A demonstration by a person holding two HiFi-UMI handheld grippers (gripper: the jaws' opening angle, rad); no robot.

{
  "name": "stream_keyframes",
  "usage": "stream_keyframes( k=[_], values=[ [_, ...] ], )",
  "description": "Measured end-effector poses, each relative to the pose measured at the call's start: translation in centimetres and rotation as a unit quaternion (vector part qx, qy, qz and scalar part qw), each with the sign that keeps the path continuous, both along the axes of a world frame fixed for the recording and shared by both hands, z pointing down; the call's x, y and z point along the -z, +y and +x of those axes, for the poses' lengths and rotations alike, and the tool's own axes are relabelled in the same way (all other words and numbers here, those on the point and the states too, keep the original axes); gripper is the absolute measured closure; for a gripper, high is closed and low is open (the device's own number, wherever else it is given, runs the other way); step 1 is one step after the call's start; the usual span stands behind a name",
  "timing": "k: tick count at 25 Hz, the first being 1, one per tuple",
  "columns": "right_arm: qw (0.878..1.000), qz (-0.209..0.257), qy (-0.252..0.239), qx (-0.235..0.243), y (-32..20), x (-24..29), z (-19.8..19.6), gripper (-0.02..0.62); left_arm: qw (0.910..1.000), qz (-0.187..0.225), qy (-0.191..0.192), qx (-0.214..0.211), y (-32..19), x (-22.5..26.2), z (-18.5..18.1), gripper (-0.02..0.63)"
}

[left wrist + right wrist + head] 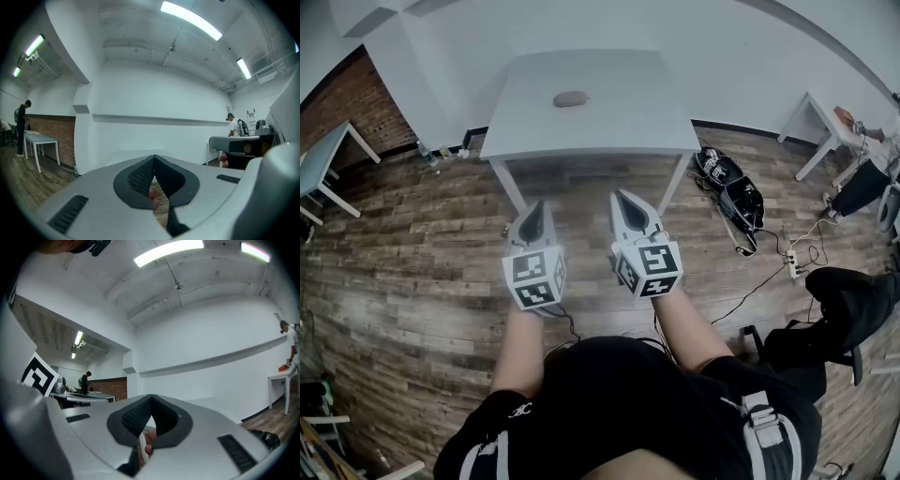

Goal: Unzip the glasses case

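While your left gripper (535, 208) and right gripper (625, 199) were pressed closed on nothing, the glasses case (571, 98) lay well beyond their fingertips on the table (628, 117)

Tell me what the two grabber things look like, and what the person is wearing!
Both are pale grey and pointed like beaks: the left gripper and the right gripper. Inside, the pads are dark and bumpy. Each carries a white cube with black square markers. The person wears a black short-sleeved top with white markings.
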State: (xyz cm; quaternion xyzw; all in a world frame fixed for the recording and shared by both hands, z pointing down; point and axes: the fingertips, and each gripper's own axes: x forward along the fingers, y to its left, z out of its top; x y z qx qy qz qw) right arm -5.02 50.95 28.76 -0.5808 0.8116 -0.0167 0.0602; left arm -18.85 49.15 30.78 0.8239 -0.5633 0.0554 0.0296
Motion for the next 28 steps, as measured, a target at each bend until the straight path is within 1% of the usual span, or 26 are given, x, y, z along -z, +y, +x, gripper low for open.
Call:
stream_keyframes(
  k=[5,8,13,20,24,28],
  values=[
    [1.000,-0.006,0.000,0.005,0.0,-0.9,1.4,0.588,0.9999,-0.008,-0.001,0.007,-0.1,-0.9,1.0,0.614],
    [1.000,-0.008,-0.003,0.004,-0.2,-1.4,3.0,0.588,0.9999,-0.009,-0.001,0.008,-0.4,-0.9,2.3,0.614],
    [1.000,-0.010,-0.006,0.002,-0.8,-2.1,6.8,0.588,0.9999,-0.007,-0.001,0.009,-1.3,-1.1,5.6,0.614],
    [1.000,-0.021,-0.014,0.013,-1.4,-3.8,12.3,0.588,0.9997,-0.005,-0.004,0.024,-1.4,-1.5,10.8,0.614],
    [0.999,-0.024,-0.018,0.026,-2.1,-4.8,13.3,0.588,0.9995,-0.013,-0.007,0.028,-2.4,-2.1,11.9,0.614],
    [0.999,-0.019,-0.013,0.027,-4.3,-5.8,13.7,0.588,0.9997,-0.009,-0.006,0.022,-5.0,-2.7,12.7,0.614]
  ],
)
